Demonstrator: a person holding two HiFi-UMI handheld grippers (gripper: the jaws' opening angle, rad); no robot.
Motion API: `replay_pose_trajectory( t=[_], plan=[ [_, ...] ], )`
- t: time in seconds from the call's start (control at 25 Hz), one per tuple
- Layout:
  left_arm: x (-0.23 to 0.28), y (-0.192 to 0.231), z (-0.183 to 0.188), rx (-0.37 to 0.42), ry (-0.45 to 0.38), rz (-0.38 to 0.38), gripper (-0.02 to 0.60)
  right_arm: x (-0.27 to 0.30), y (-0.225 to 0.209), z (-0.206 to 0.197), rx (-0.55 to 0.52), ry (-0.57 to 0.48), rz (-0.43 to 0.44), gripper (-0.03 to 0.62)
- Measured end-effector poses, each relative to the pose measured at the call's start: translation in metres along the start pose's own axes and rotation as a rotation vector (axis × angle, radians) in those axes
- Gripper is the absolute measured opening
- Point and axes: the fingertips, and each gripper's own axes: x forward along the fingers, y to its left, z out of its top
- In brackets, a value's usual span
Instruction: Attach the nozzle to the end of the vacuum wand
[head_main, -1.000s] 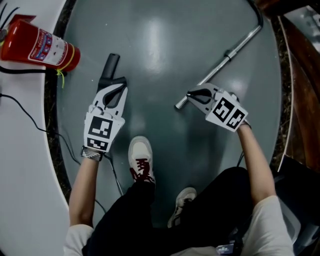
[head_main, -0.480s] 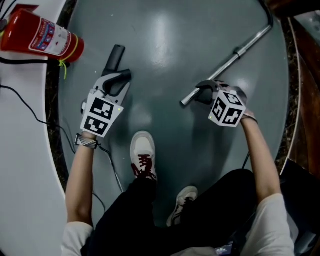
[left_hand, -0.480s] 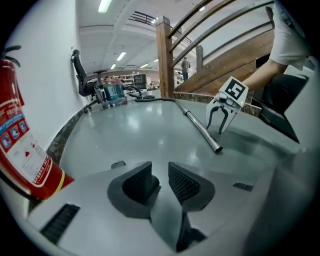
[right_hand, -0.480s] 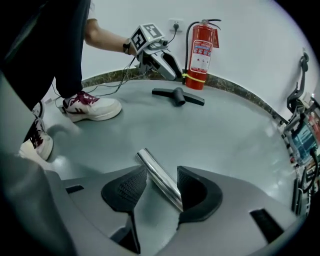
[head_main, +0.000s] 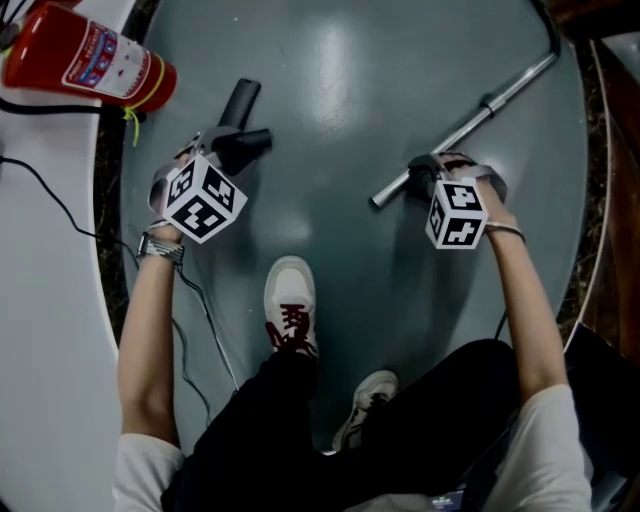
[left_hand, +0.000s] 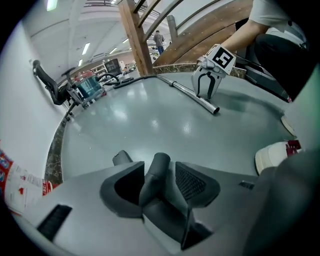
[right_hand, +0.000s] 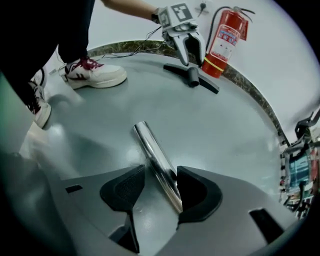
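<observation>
Left gripper – jaws just opened, loose astride the nozzle neck, lying on the floor at 10 o'clock. Right gripper also just opened, unclenched over the vacuum wand near its free end, 2 o'clock. Wand looks stiff, slick – take it near the end; the nozzle, probably light plastic, by the neck.

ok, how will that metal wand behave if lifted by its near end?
Probably slippery: the wand is smooth, shiny round metal. Likely rigid, but long, so the far end may droop. On the glossy floor it could roll.
</observation>
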Motion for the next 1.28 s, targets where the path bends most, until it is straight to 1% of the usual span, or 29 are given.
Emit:
replay_pose_trajectory(
  t=[0.08, 0.16, 0.28, 0.32, 0.4, 0.48, 0.52, 0.68, 0.8, 0.84, 0.88, 0.92, 1.0, 1.08, 1.16, 1.28],
  plan=[
    [0.005, 0.005, -0.003, 0.015, 0.016, -0.008, 0.193, 0.004, 0.0, -0.003, -0.025, 0.015, -0.02, 0.215],
    [0.01, 0.007, -0.006, 0.032, 0.035, -0.03, 0.196, 0.006, -0.002, -0.004, -0.027, 0.015, -0.023, 0.215],
    [0.018, 0.002, -0.012, 0.062, 0.06, -0.093, 0.206, 0.009, -0.005, -0.007, -0.044, 0.026, -0.015, 0.215],
    [0.02, 0.0, -0.014, 0.07, 0.07, -0.113, 0.21, 0.01, -0.005, -0.008, -0.066, 0.038, -0.013, 0.215],
    [0.025, -0.001, -0.018, 0.102, 0.103, -0.139, 0.215, 0.015, -0.005, -0.012, -0.148, 0.079, -0.017, 0.215],
    [0.029, 0.003, -0.022, 0.155, 0.15, -0.148, 0.215, 0.019, -0.006, -0.014, -0.228, 0.117, -0.018, 0.215],
    [0.03, 0.005, -0.024, 0.179, 0.17, -0.149, 0.215, 0.02, -0.006, -0.015, -0.241, 0.125, -0.009, 0.213],
    [0.033, 0.009, -0.026, 0.227, 0.198, -0.152, 0.215, 0.02, -0.008, -0.013, -0.219, 0.097, 0.013, 0.212],
    [0.039, 0.002, -0.027, 0.229, 0.188, -0.178, 0.215, 0.022, -0.004, -0.015, -0.224, 0.085, 0.013, 0.202],
    [0.04, 0.001, -0.027, 0.227, 0.183, -0.181, 0.233, 0.023, -0.002, -0.018, -0.228, 0.086, 0.014, 0.199],
    [0.042, 0.001, -0.027, 0.234, 0.183, -0.176, 0.236, 0.023, -0.001, -0.019, -0.231, 0.085, 0.014, 0.198],
    [0.044, 0.001, -0.028, 0.253, 0.192, -0.163, 0.236, 0.023, -0.001, -0.019, -0.233, 0.083, 0.013, 0.196],
    [0.048, 0.003, -0.033, 0.321, 0.222, -0.13, 0.235, 0.023, -0.002, -0.017, -0.232, 0.083, 0.012, 0.195],
    [0.052, 0.003, -0.037, 0.381, 0.24, -0.107, 0.207, 0.022, -0.003, -0.016, -0.229, 0.087, 0.012, 0.195],
    [0.053, 0.004, -0.037, 0.389, 0.229, -0.106, 0.204, 0.021, -0.002, -0.017, -0.222, 0.091, 0.02, 0.193],
    [0.049, -0.001, -0.034, 0.354, 0.201, -0.137, 0.201, 0.019, -0.003, -0.011, -0.204, 0.07, 0.027, 0.19]
  ],
)
